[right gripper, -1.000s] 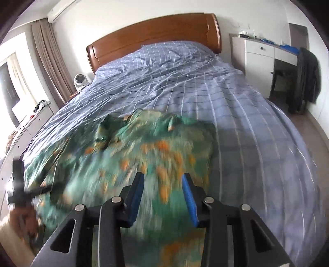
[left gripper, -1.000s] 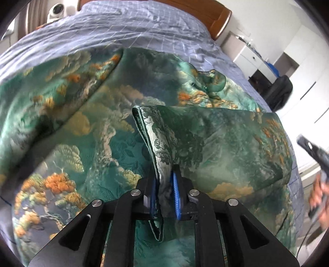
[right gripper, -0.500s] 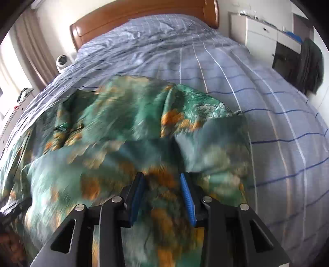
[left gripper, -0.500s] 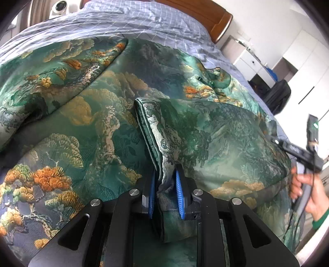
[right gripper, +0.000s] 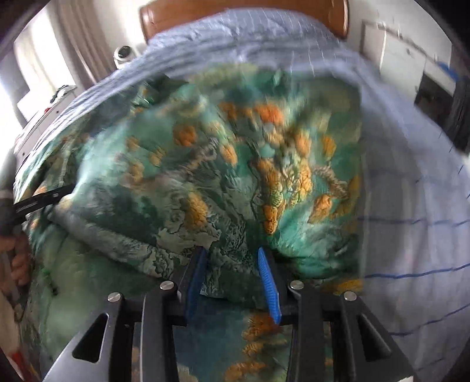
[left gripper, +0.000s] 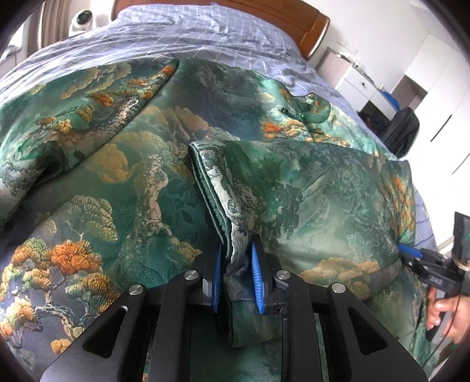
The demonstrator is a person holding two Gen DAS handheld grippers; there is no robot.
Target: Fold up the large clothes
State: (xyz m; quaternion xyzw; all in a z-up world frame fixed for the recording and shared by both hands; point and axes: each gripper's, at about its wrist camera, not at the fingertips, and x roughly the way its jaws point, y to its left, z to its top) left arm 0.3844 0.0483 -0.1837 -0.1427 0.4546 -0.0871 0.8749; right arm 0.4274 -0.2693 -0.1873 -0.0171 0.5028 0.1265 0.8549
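A large green brocade garment [left gripper: 123, 188] with orange and gold tree patterns lies spread on the bed. One sleeve [left gripper: 308, 194] is folded across its body. My left gripper [left gripper: 235, 261] is shut on the cuff edge of that sleeve. My right gripper [right gripper: 232, 264] is open, its blue pads on either side of the folded edge of the garment [right gripper: 223, 205] at the shoulder side. It also shows in the left wrist view [left gripper: 411, 252] at the right edge of the garment.
The bed has a blue checked cover [left gripper: 182, 35] [right gripper: 417, 188] and a wooden headboard [left gripper: 293, 17]. A white cabinet [left gripper: 361, 88] and a dark bag [left gripper: 402, 129] stand to the right of the bed. A small white camera [left gripper: 82, 17] sits at the bed's left.
My right gripper has come down from above the bed to the garment's folded edge. My left gripper still holds the sleeve cuff, which has been laid lower over the body.
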